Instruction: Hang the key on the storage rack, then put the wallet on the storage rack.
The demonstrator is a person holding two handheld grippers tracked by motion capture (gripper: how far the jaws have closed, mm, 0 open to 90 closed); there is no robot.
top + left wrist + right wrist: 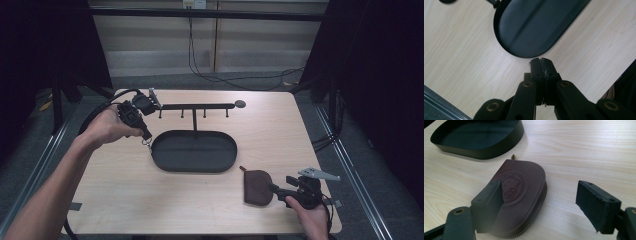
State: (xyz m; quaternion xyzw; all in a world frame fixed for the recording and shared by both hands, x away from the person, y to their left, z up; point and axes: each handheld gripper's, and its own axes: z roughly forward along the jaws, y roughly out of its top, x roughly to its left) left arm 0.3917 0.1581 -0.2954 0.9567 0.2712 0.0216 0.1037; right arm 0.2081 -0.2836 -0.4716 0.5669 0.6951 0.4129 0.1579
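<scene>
A black oval tray stands mid-table, with a thin post and a horizontal bar carrying several small hooks behind it. My left gripper hovers at the tray's left end, pointing down, jaws pressed together; in the left gripper view the shut fingertips sit just short of the tray rim. A small glinting bit shows below the tip in the high view; I cannot make out what it is. A brown zipped leather pouch lies flat at the front right. My right gripper is open beside the pouch, one jaw over it, the other clear.
The tray wall rises just beyond the pouch. A round black disc ends the hook bar at the right. Black frame posts flank the table, and cables run across the floor behind it.
</scene>
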